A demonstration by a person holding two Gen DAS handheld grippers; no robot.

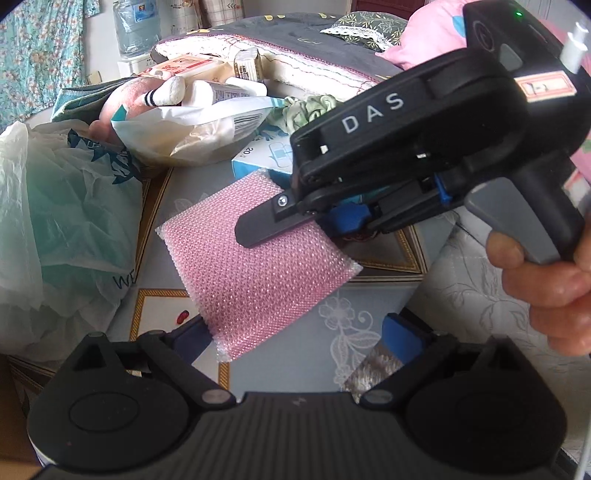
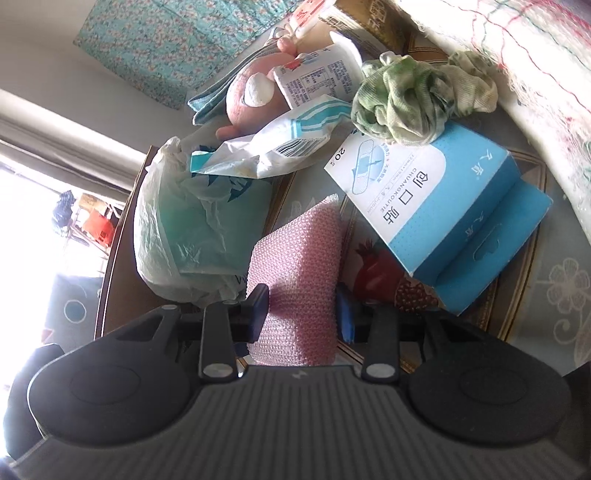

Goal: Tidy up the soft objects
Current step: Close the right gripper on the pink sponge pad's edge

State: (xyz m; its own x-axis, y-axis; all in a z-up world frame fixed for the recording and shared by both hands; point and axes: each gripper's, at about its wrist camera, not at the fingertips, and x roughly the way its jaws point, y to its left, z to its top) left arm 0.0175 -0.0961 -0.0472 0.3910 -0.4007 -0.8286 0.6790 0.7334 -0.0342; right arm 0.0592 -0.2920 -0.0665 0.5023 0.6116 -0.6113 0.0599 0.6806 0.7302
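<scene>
- Cluttered desk (image 1: 369,332) with a grey floral cover; floral teal curtain (image 1: 33,51) and one water bottle (image 1: 135,26) behind, folded bedding (image 1: 295,48) piled at the far side.
- Task's thing: one pink bubble-wrap pouch (image 1: 255,266), lying on the desk in the middle, between the plastic bag and the blue box.
- Right hand-held gripper (image 2: 301,310) was clamped on the pink bubble-wrap pouch (image 2: 295,266); both blue pads pressed its sides in the right wrist view. A person's hand (image 1: 546,277) held its handle.
- Left hand-held gripper (image 1: 299,336) hung just over the pouch's near corner, fingers apart; the left one sat close to the pouch's edge, contact not clear, the right one stood off it.
- In the way: one crumpled white-and-green plastic bag (image 1: 62,206) just left of the pouch, touching or nearly so; one blue plaster box (image 2: 439,206) just right, tilted, its corner over a red printed patch of the cover.
- One green-and-white scrunched cloth (image 2: 410,96) sat on the box's far edge.
- One white food packet (image 2: 288,144) lay past the pouch, against the plastic bag.
- One pink plush toy (image 2: 251,96) further back, with one white tube (image 1: 225,92) beside it.
- One teal folded cloth (image 1: 85,99) under the plush.
</scene>
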